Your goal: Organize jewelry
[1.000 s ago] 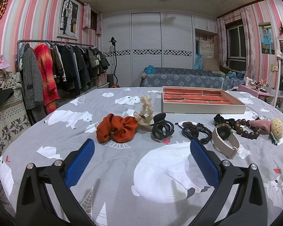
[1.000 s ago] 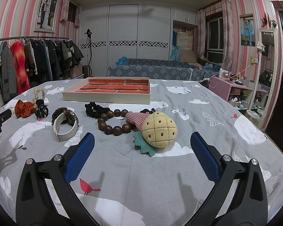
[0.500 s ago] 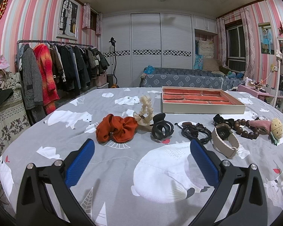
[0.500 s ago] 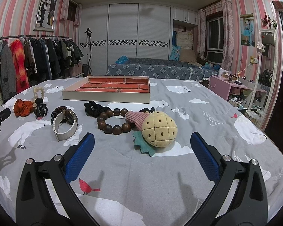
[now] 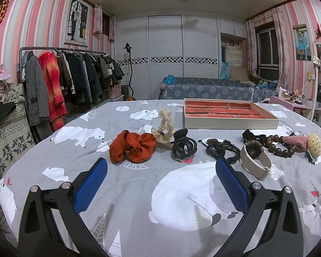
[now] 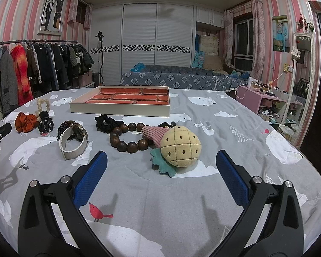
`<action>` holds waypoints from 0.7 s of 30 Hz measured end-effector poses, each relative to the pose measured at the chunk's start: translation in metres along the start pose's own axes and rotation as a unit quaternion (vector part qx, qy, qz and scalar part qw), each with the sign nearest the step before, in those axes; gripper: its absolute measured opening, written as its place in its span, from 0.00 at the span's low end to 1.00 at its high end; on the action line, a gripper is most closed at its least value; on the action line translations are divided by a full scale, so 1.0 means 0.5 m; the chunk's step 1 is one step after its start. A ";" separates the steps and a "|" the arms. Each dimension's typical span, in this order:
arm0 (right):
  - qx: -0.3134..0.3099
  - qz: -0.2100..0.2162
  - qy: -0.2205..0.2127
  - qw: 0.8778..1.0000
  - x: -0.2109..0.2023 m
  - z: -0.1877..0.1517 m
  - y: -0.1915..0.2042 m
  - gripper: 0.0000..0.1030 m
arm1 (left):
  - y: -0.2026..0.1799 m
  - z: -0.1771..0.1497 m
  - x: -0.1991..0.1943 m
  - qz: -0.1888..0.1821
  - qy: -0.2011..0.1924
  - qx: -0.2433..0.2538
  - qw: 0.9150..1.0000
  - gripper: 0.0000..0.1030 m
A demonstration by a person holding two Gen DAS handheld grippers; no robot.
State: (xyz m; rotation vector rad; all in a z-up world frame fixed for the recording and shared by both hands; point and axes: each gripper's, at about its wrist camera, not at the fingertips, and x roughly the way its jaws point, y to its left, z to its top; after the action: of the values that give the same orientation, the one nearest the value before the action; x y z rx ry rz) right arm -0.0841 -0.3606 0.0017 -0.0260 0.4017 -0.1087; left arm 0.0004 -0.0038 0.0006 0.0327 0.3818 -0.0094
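Both your grippers, left gripper [image 5: 161,176] and right gripper [image 6: 161,169], hovered fingers apart over the bedspread [image 5: 139,192], orange scrunchie [image 5: 132,147] ahead, pineapple plush [image 6: 180,146] near, tray [image 6: 122,102] seemingly empty

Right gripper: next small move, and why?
Probably ease the right gripper forward and down onto the pineapple plush clip. Its jaws are open and empty, the clip lies nearest between them, and the tray holds nothing yet.
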 end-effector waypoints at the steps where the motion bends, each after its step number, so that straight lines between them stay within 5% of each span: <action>1: 0.000 0.000 0.000 1.000 0.001 0.001 0.001 0.96 | 0.001 0.000 0.000 0.000 -0.001 -0.001 1.000 0.96; 21: 0.001 0.000 0.002 1.000 0.003 0.003 0.000 0.96 | 0.015 0.007 -0.002 -0.002 -0.006 -0.012 1.000 0.96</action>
State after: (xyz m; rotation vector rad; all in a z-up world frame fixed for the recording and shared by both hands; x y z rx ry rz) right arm -0.0822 -0.3610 0.0024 -0.0237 0.4057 -0.1090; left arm 0.0011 0.0035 0.0042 0.0074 0.3700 -0.0080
